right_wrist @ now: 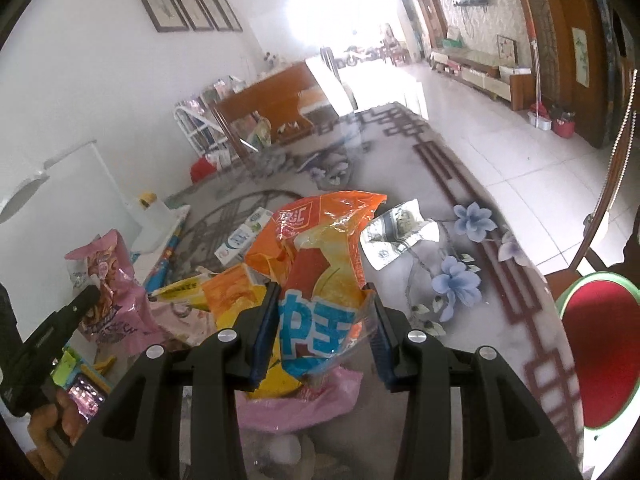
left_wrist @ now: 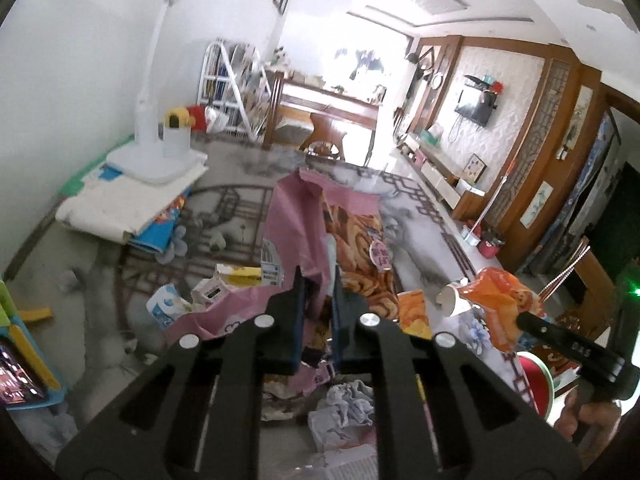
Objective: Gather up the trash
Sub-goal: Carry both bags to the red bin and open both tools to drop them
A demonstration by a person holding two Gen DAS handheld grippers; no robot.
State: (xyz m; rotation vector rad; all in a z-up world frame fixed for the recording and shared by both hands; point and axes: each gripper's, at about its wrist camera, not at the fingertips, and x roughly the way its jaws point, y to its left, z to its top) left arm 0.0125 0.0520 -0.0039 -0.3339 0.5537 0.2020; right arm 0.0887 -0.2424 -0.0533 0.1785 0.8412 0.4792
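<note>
My left gripper (left_wrist: 318, 280) is shut on a crumpled pink snack bag (left_wrist: 304, 216) printed with pastry rolls, which stands up above the littered marble-patterned table (left_wrist: 424, 232). My right gripper (right_wrist: 324, 292) is shut on an orange and blue snack bag (right_wrist: 320, 248), held above the trash pile. In the left wrist view that orange bag (left_wrist: 496, 300) hangs at the right beside a tipped paper cup (left_wrist: 452, 300). Seen from the right wrist, the pink bag (right_wrist: 108, 280) is at the far left. Under the orange bag lie a yellow-orange carton (right_wrist: 228, 292) and more pink wrapper (right_wrist: 296, 404).
Loose trash on the table: a milk carton (right_wrist: 244, 236), a foil wrapper (right_wrist: 400, 236), a tissue pack (left_wrist: 164, 304), crumpled paper (left_wrist: 344, 404). A white desk lamp (left_wrist: 160, 152) stands on stacked books (left_wrist: 120, 208) at the left. A red chair seat (right_wrist: 596, 348) is at the right edge.
</note>
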